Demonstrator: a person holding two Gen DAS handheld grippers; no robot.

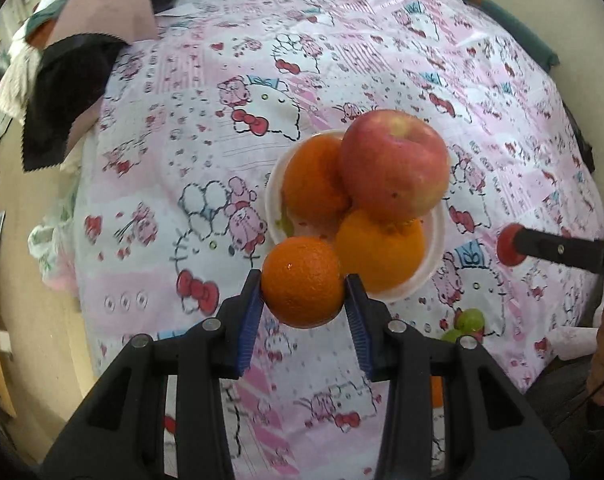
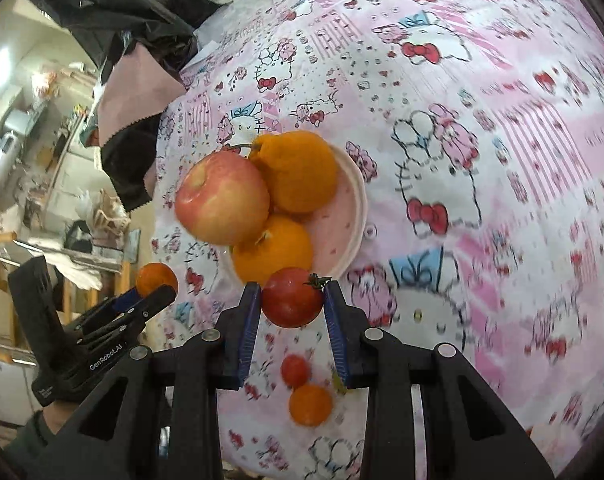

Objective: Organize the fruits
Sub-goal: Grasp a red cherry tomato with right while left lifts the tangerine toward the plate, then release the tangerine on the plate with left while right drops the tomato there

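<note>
Left gripper [image 1: 303, 283] clamps a small orange [image 1: 302, 281], right gripper [image 2: 291, 296] pinches a tomato [image 2: 292, 297], both hovering just short of the already heaped bowl [image 1: 431, 256].

White round plate [image 2: 355, 200] crowded: red-yellow apple [image 2: 222, 200] and two large oranges [image 2: 298, 172] fill its left; bare pink patch at right rim. Pink cartoon-print cloth on desk [image 2: 501, 160] open to the right. Loose small red tomato [image 2: 295, 370] and small orange [image 2: 310, 404] beneath the jaws.
</note>
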